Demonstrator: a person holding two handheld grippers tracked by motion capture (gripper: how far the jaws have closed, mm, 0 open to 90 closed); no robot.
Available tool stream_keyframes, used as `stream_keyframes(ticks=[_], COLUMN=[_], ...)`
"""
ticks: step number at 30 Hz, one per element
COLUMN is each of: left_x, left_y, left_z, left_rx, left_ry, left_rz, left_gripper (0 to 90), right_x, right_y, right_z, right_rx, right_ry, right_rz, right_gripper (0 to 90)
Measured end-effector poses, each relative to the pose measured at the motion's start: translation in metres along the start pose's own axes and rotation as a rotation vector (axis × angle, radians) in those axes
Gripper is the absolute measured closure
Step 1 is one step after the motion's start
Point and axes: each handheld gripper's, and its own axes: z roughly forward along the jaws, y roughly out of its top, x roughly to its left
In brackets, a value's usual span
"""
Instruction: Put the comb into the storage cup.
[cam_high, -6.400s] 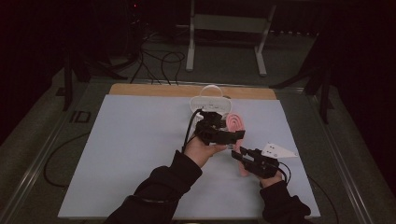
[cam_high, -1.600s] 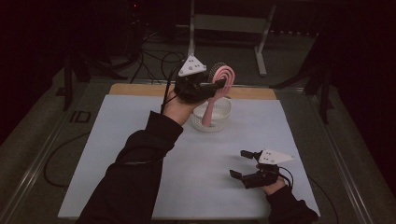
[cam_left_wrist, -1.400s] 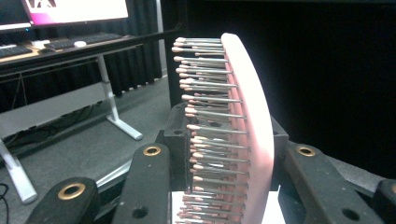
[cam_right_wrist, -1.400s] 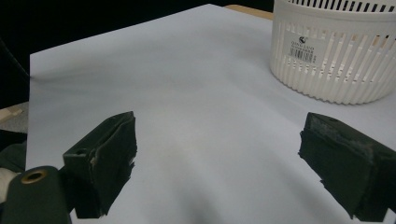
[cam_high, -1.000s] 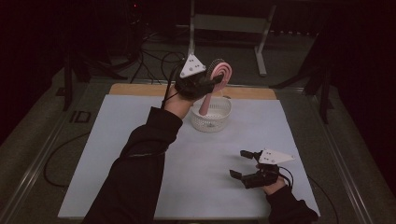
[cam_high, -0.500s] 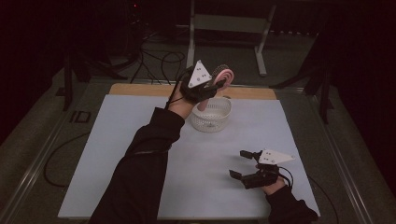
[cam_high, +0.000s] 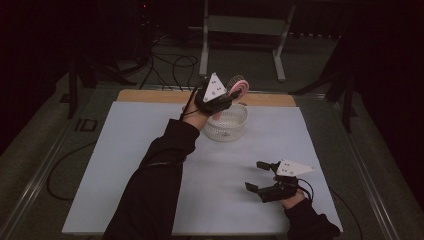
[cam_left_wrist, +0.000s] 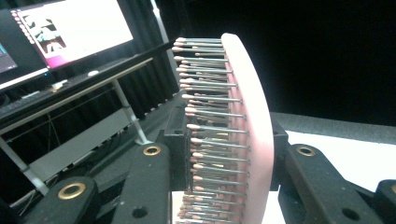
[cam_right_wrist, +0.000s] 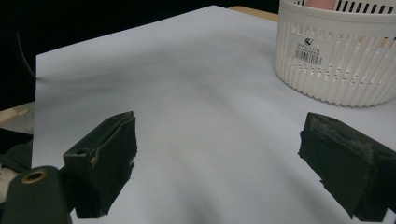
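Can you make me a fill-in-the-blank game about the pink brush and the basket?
1. The left gripper is clamped on a pink ____.
2. The hairbrush hangs over a white ____.
3. The right gripper has its jaws ____, with nothing between them.
4. The basket stands on a pale blue ____.

Missing words: hairbrush; basket; open; mat

Right gripper (cam_right_wrist: 219, 158) low over the pale blue mat (cam_right_wrist: 187, 93) — jaws wide apart, nothing between. White slotted basket (cam_right_wrist: 336, 60) stands upper right — barcode label on its wall.
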Motion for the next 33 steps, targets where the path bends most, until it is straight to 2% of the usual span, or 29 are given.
stream_keyframes(ticks=[7,15,17,19,22,26,30,33], left_x=[-0.007,-0.012,-0.017,-0.019,-0.022,-0.029,-0.034,-0.039], left_y=[-0.015,-0.026,-0.030,-0.033,-0.037,-0.042,-0.045,-0.048], left_z=[0.007,0.011,0.013,0.015,0.016,0.019,0.021,0.024], left_rx=[0.026,0.035,0.054,0.062,0.069,0.086,0.093,0.109], left_ry=[0.010,0.005,0.008,0.008,0.004,0.008,0.012,0.008], left_rz=[0.040,0.043,0.076,0.090,0.093,0.127,0.136,0.167], left_gripper=[66.5,66.5,66.5,66.4,66.4,66.4,66.4,66.4], right_x=[0.000,0.001,0.001,0.001,0.001,0.001,0.001,0.001], right_y=[-0.001,-0.001,-0.001,-0.001,-0.001,-0.001,-0.001,-0.001], right_z=[0.001,0.002,0.002,0.002,0.002,0.002,0.003,0.002], right_rx=[0.002,0.003,0.005,0.004,0.003,0.007,0.009,0.009], right_ry=[0.002,0.005,0.003,0.004,0.004,0.003,0.001,0.000], right_rz=[-0.002,-0.003,-0.004,-0.003,-0.002,0.002,-0.007,-0.005], right_gripper=[10.8,10.8,10.8,10.8,10.8,10.8,10.8,10.8])
